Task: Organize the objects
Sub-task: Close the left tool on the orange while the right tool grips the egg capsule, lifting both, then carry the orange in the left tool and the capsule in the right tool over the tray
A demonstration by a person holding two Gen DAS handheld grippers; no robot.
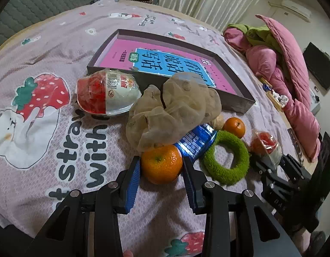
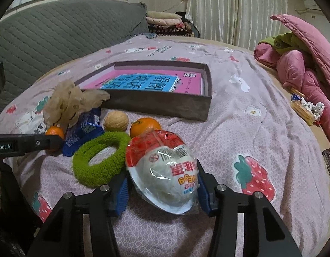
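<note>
Counts on the bed (image 1: pixel 64 51): 2 oranges, 2 wrapped toy eggs, 1 green fuzzy ring (image 1: pixel 227 156), 1 blue packet (image 1: pixel 197 141), 1 walnut (image 2: pixel 116 121), 1 crumpled beige bag (image 1: pixel 171 111), 1 open grey box (image 1: pixel 235 98) with a pink/blue book (image 1: pixel 165 62) lying flat inside.

Left hand-held gripper (image 1: pixel 161 169): blue pads either side of the near orange (image 1: pixel 161 163), closed onto it, both pads touching the peel. Orange sits on the bedspread, just in front of the beige bag and touching the blue packet.

Right hand-held gripper (image 2: pixel 162 187): pinching one toy egg (image 2: pixel 162 171) by its plastic wrapper, egg tilted, between the pads. Can't tell whether it's lifted or resting on the bedspread. Green ring lies just left of it.

Second orange (image 1: pixel 234 127) sits beyond the ring, beside the walnut, near the box's front wall. Second toy egg (image 1: pixel 107 94) lies left of the beige bag, near the box's near corner, clear of both grippers.

Box sits behind the whole cluster; the beige bag leans against its front wall.
</note>
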